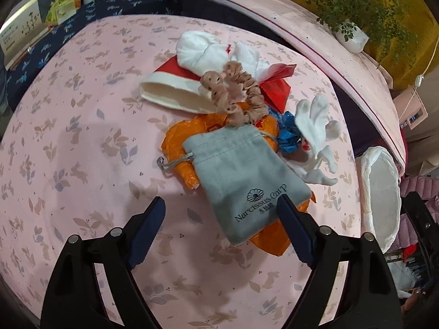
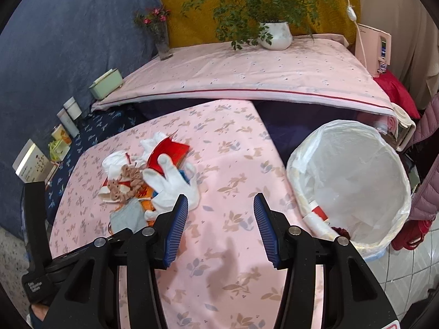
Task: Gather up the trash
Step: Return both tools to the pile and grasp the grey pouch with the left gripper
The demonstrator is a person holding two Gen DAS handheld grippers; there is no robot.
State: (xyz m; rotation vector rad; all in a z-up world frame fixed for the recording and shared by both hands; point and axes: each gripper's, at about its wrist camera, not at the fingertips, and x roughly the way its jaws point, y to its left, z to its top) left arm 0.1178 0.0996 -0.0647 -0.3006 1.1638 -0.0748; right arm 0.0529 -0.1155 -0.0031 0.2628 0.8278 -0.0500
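Observation:
A heap of litter lies on the pink rabbit-print cloth (image 1: 82, 137): a grey drawstring pouch (image 1: 236, 181), an orange wrapper (image 1: 175, 142), blue foil (image 1: 288, 134), red paper (image 1: 277, 82), a white glove (image 1: 315, 126), a beige scrunchie (image 1: 236, 93) and white tissue (image 1: 197, 52). My left gripper (image 1: 221, 213) stands open just above the pouch's near end, its pads clear of the pouch. My right gripper (image 2: 221, 211) is open over bare cloth, with the glove (image 2: 170, 186) and the heap to its left. A bin lined with a white bag (image 2: 351, 181) stands right of it.
A raised pink-covered surface (image 2: 247, 68) behind carries a potted plant (image 2: 275, 35) and a flower vase (image 2: 162, 41). A green box (image 2: 105, 83), jars and cards line the dark blue strip at the left. A puffy jacket (image 2: 428, 164) hangs beside the bin.

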